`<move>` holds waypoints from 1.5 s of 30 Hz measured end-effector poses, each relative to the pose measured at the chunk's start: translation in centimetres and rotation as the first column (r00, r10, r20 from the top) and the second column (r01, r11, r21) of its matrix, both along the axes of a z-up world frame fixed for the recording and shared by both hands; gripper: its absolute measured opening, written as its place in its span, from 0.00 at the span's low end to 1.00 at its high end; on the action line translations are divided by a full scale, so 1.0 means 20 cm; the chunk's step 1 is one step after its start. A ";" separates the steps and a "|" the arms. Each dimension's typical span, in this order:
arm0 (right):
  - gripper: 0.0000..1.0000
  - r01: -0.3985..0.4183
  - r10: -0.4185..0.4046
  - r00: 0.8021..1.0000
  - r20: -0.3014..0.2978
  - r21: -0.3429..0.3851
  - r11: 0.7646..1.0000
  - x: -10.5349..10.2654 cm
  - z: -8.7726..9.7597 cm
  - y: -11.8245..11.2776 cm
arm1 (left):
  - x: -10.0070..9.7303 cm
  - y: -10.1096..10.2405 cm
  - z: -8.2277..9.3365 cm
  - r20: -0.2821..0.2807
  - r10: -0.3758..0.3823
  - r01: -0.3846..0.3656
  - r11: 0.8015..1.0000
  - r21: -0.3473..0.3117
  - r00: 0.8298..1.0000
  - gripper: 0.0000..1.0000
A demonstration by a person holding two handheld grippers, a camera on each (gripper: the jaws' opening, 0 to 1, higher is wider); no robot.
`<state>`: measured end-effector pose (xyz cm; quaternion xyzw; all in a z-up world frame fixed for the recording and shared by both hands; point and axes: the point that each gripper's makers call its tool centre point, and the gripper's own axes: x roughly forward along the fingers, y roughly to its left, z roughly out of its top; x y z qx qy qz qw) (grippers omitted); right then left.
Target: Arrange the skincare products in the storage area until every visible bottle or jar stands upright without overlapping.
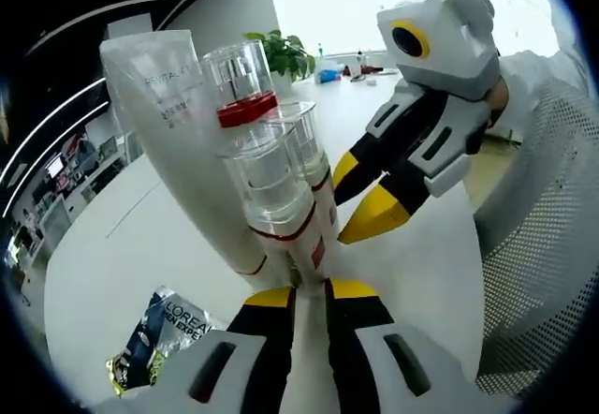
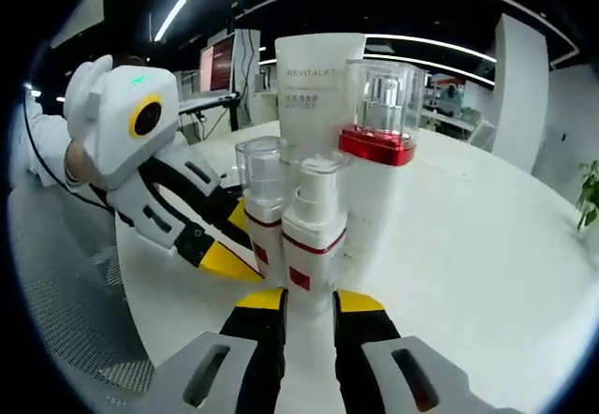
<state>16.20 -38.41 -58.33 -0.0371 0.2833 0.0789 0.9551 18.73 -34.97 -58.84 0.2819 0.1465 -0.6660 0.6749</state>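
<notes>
Four skincare items stand close together on the white table (image 1: 122, 245). They are a tall white tube (image 1: 164, 124) (image 2: 314, 86), a red-collared bottle (image 1: 241, 81) (image 2: 379, 128) with a clear cap, and two small white bottles with red bands. My left gripper (image 1: 311, 292) (image 2: 241, 243) is narrowly open, its yellow tips at the base of one small bottle (image 1: 271, 184) (image 2: 260, 189). My right gripper (image 2: 309, 302) (image 1: 339, 217) is open, its tips at the foot of the other small bottle (image 2: 314, 227) (image 1: 304, 142). The two grippers face each other across the group.
A silver L'Oreal sachet (image 1: 159, 334) lies flat on the table to the left of my left gripper. A white mesh chair (image 1: 552, 227) (image 2: 65, 292) stands at the table's edge. A potted plant (image 1: 281, 53) (image 2: 588, 203) sits farther along the table.
</notes>
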 end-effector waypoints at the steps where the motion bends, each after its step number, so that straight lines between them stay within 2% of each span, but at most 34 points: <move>1: 0.10 0.001 -0.001 1.000 0.000 0.000 1.000 0.00 0.00 0.00 | 0.01 0.00 0.00 0.000 0.000 0.000 1.000 0.000 1.000 0.13; 9: 0.09 0.014 -0.014 1.000 -0.001 0.000 1.000 0.01 -0.01 -0.02 | 0.00 -0.02 0.00 -0.001 0.004 -0.004 1.000 0.000 1.000 0.13; 18: 0.08 0.028 -0.028 1.000 -0.005 -0.002 1.000 0.02 -0.02 -0.04 | 0.00 -0.04 -0.02 -0.010 0.045 -0.045 0.999 0.002 0.999 0.14; 37: 0.11 0.007 -0.008 1.000 -0.019 -0.018 1.000 0.03 -0.05 -0.04 | 0.00 -0.05 -0.03 -0.041 0.110 -0.110 0.994 0.008 0.993 0.17; 45: 0.11 -0.004 0.003 1.000 -0.024 -0.036 0.999 0.04 -0.05 -0.05 | 0.00 -0.06 -0.04 -0.041 0.120 -0.120 0.993 0.015 0.992 0.15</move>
